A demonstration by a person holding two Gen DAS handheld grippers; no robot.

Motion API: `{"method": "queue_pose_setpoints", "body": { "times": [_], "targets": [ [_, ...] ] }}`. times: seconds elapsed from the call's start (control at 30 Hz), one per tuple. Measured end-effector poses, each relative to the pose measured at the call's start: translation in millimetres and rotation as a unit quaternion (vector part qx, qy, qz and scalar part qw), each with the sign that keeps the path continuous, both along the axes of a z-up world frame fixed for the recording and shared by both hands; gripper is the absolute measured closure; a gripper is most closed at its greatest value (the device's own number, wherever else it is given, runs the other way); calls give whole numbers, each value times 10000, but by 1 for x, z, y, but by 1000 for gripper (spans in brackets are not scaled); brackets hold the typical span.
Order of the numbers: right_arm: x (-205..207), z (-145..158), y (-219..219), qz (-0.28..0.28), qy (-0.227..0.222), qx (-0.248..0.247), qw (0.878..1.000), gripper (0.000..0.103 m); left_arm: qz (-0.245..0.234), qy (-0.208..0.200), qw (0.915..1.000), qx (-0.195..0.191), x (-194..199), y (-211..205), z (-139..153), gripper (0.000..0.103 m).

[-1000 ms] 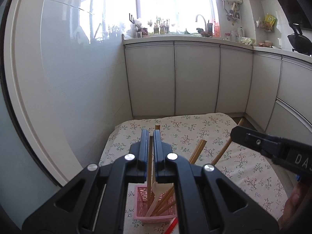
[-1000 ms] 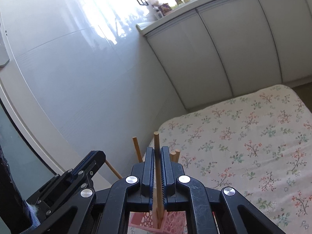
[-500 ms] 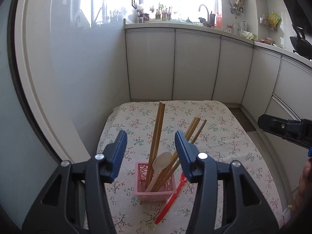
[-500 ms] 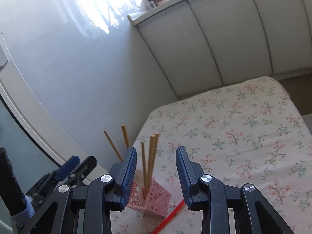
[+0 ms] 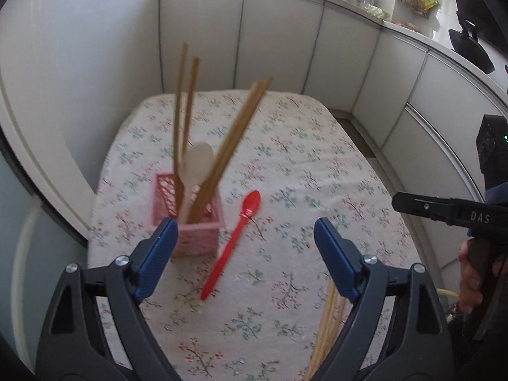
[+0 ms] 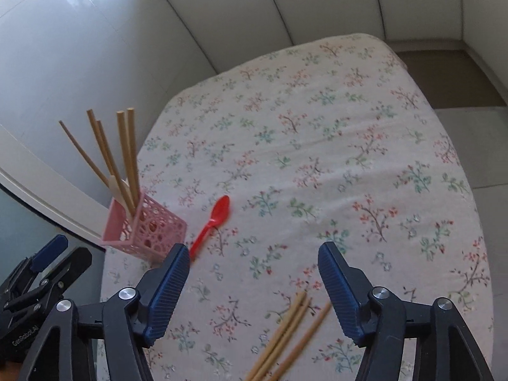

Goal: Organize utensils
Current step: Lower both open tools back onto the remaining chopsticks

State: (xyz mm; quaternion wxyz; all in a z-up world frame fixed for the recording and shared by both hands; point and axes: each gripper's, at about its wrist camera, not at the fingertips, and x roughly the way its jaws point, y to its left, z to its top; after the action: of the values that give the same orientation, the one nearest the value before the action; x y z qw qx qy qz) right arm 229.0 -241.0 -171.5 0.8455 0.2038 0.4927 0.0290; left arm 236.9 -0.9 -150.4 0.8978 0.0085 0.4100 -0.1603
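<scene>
While both hand-held grippers [image 5: 243, 254] [image 6: 254, 289] gape empty, bare tablecloth [image 6: 333, 146] stretches beyond the red spoon [image 6: 211, 222].

Each handheld tool is built of matte black plastic arms with triangular cut-outs, joined by round silver screws. The left gripper [image 5: 244, 250] ends in two ribbed blue rubber pads [image 5: 155, 257] set on the inner faces of its black fingers. The right gripper [image 6: 254, 282] carries the same ridged blue pads [image 6: 166, 289] and silver screw heads. Seen from the left wrist view, the right tool's black body bears white letters "DAS"; a black box with a small green light sits above it. A person's hand [image 5: 473, 273] wraps its black handle, below a dark blue sleeve cuff [image 5: 497, 190].
</scene>
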Motion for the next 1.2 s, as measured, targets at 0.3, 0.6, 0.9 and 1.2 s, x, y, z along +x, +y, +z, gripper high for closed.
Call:
{"method": "queue_pose_setpoints", "body": {
  "times": [0.3, 0.6, 0.9, 1.2],
  "targets": [
    [-16, -43, -32, -504, 857, -605, 9932, 6, -339, 1104, 9921, 482, 6, -46, -60, 15],
    [-24, -77, -51, -572, 1555, -816, 9828, 6, -486, 1769, 9801, 755, 20, -86, -106, 15],
    [-27, -95, -58, -436, 1883, -850, 9774, 6, -557, 2081, 9746, 607, 30, -108, -127, 15],
    [-32, -104, -72, -602, 1950, -536, 9775, 4, -557, 1915, 9764, 822, 37, -128, -135, 15]
  ]
}}
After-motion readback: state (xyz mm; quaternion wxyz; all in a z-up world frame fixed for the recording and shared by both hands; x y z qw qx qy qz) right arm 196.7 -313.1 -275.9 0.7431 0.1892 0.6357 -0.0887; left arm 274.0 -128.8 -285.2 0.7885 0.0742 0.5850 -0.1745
